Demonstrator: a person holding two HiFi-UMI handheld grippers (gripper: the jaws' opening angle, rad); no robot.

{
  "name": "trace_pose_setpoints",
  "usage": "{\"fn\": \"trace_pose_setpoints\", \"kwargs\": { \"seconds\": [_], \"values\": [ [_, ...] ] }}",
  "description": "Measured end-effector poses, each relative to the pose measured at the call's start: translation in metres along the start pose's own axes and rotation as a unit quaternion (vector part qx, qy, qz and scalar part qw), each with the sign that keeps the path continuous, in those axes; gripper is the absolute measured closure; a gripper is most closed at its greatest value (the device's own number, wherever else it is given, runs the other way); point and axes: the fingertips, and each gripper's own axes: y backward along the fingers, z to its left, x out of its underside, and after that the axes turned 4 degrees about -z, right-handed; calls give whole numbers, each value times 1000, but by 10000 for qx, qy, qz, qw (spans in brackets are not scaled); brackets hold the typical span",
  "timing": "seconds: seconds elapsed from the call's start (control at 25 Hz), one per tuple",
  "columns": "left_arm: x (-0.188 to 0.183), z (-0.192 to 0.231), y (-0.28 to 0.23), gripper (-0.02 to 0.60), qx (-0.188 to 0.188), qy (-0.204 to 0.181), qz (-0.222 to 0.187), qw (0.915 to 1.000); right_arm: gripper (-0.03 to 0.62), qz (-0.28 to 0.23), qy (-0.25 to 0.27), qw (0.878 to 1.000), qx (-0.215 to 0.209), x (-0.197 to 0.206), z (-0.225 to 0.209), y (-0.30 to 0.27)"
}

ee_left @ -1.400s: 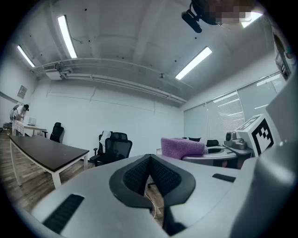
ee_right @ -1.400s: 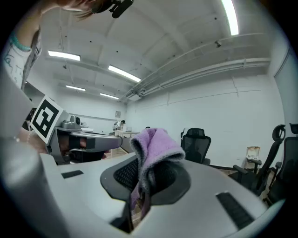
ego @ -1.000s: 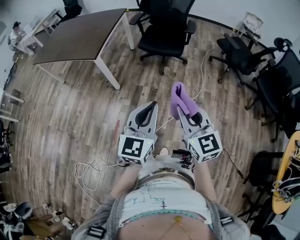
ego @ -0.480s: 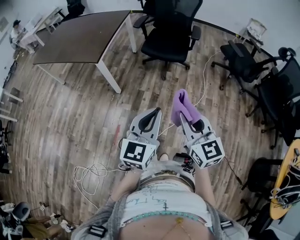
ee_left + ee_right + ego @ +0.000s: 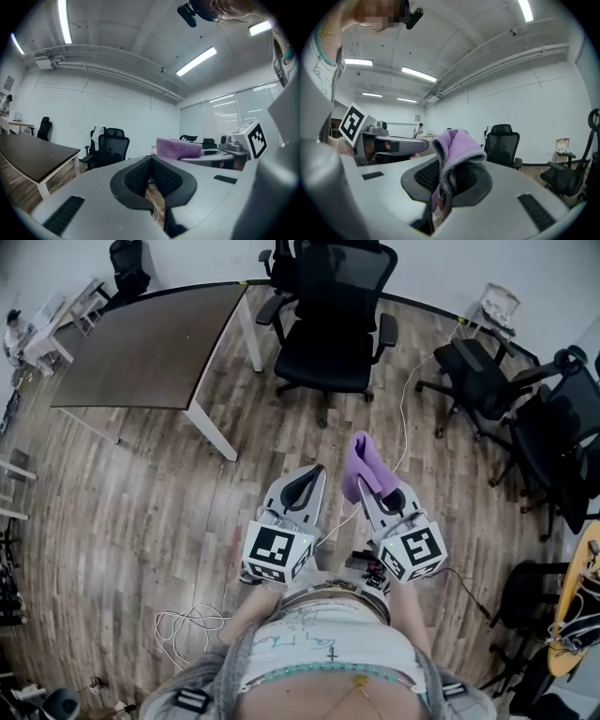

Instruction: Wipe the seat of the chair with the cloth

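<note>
Cloth (image 5: 362, 457), purple and folded, is pinched between the jaws of the right gripper (image 5: 367, 486), with its loose top standing above the jaw tips. The right gripper view shows the jaws clamped on it, with fabric hanging down through the slit. Just to its left, in the lower centre of the head view, the left gripper (image 5: 311, 474) has its jaws pressed together on nothing.

Both grippers are held in the air over the wood floor (image 5: 141, 484), well apart from the black office chair (image 5: 330, 324) at upper centre, whose seat (image 5: 323, 360) is turned toward them. Open boards lie between the grippers and the chair's wheeled base. To the chair's left, the dark table (image 5: 141, 343) comes down to a white corner leg (image 5: 214, 432) near that stretch of floor, and its top runs off toward the upper left. More black chairs (image 5: 487, 367) crowd the right edge. A white cable (image 5: 405, 390) trails over the boards from the upper right toward the grippers, and another cable lies in a loose coil (image 5: 192, 622) at lower left.

Each gripper's cube (image 5: 275, 552) carries black-and-white square markers. Scribbled marks on the person's shirt (image 5: 319, 643) are too small to read.
</note>
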Motion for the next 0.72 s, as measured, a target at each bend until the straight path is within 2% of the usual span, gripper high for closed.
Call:
{"fn": "trace_pose_setpoints", "kwargs": {
  "seconds": [0.44,0.72],
  "values": [
    [-2,87,-31,572,305,11,184,9994,546,78,146,9998,109,-4,-3,-95],
    [0,107,-38,572,244,162,132,9995,546,164,53,9996,209,0,-7,-113]
  ]
}}
